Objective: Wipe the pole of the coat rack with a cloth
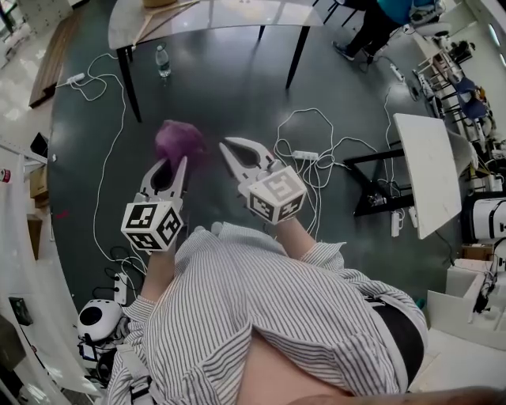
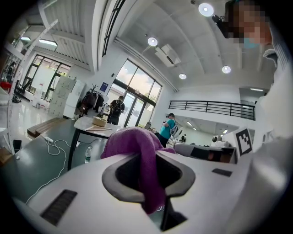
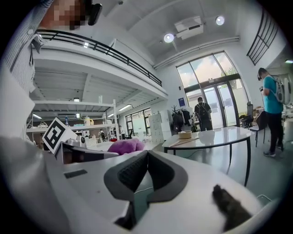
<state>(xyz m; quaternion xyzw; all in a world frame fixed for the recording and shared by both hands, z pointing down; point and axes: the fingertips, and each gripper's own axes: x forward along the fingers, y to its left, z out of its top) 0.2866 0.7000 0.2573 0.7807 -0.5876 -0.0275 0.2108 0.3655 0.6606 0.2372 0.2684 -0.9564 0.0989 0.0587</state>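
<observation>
A purple cloth [image 1: 178, 142] hangs bunched from my left gripper [image 1: 175, 164], which is shut on it above the dark floor. In the left gripper view the cloth [image 2: 137, 139] drapes over and down between the pads of that gripper [image 2: 147, 160]. My right gripper [image 1: 237, 150] is close on the right, shut, with nothing in it; its pads meet at the tips [image 3: 147, 153]. The right gripper view shows the cloth [image 3: 124, 146] to its left. A coat rack [image 2: 91, 99] hung with dark coats stands far off by the glass doors, also in the right gripper view [image 3: 177, 119].
A pale table [image 1: 213, 16] on black legs stands ahead, with a water bottle [image 1: 163, 62] on the floor beside it. White cables and a power strip [image 1: 304, 156] lie on the floor. A white desk [image 1: 427, 170] is at the right. People stand far off.
</observation>
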